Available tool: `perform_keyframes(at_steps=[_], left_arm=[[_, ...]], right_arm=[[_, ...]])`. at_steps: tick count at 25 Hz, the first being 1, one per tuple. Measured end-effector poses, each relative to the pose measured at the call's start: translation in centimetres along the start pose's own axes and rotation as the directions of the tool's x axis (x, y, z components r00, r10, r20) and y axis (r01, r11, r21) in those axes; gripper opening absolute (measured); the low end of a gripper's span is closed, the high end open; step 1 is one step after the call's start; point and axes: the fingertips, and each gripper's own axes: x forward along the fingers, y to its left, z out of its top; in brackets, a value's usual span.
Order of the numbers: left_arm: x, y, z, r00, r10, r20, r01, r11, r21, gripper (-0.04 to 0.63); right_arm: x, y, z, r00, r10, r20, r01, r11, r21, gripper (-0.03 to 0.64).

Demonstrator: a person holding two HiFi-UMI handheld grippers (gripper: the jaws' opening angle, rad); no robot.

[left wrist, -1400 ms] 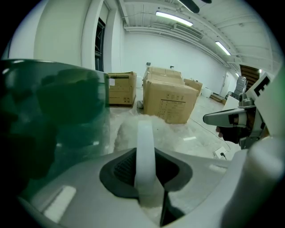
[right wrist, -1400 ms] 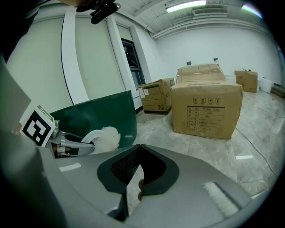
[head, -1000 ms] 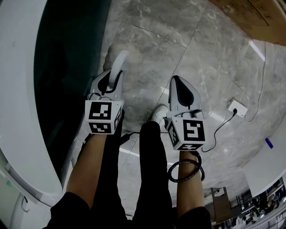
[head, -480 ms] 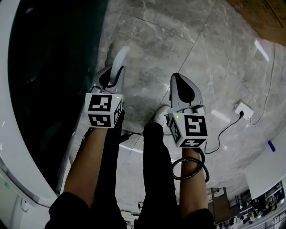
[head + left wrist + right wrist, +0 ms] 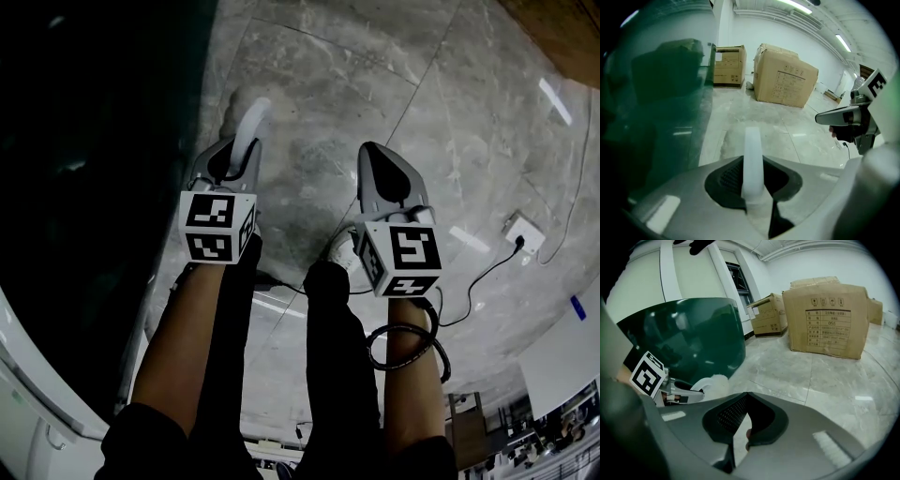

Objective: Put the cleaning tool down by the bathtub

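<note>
The cleaning tool point(image 5: 247, 124) is a white curved handle with a fluffy white head. My left gripper point(image 5: 234, 152) is shut on the handle, which sticks out forward between the jaws point(image 5: 753, 154), above the marble floor. The dark green bathtub point(image 5: 103, 187) with a white rim lies close on the left, and its green wall point(image 5: 656, 108) fills the left of the left gripper view. My right gripper point(image 5: 373, 159) hangs beside the left one, shut and holding nothing point(image 5: 746, 397). From the right gripper view I see the tool's fluffy head point(image 5: 712, 382) next to the tub point(image 5: 693, 338).
The person's dark trouser legs and a white shoe point(image 5: 339, 246) stand between the grippers. A wall-type socket with a cable point(image 5: 523, 228) lies on the floor at the right. Cardboard boxes point(image 5: 785, 77) point(image 5: 825, 319) stand further off on the marble floor.
The head view has swung left, so the tub's white rim has slid off and its dark wall fills more of the frame. Both grippers sit slightly further forward; the left still holds the tool.
</note>
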Motion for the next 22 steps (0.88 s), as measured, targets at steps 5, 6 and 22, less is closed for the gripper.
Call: perform_keyframes(at_steps=[5,6,22], left_arm=[[1.6,1.1,-1.7,1.0,0.012,-0.016,-0.012,1.0,-0.003,0.089],[1.9,1.3,-2.0,1.0,0.013,-0.02,-0.013,1.0,-0.003,0.087],[5.2,3.1,-6.3,0.998,0.028,-0.057,-0.028,1.0,-0.009,0.087]], right_arm=[[1.8,-0.7,-1.8,1.0,-0.003,-0.011,0.003,1.0,0.007,0.022],[2.1,-0.8,-2.3,1.0,-0.004,-0.018,0.004,1.0,0.007,0.023],[5.5,-2.3,-8.0,0.996,-0.011,-0.09,0.013,1.0,0.014,0.023]])
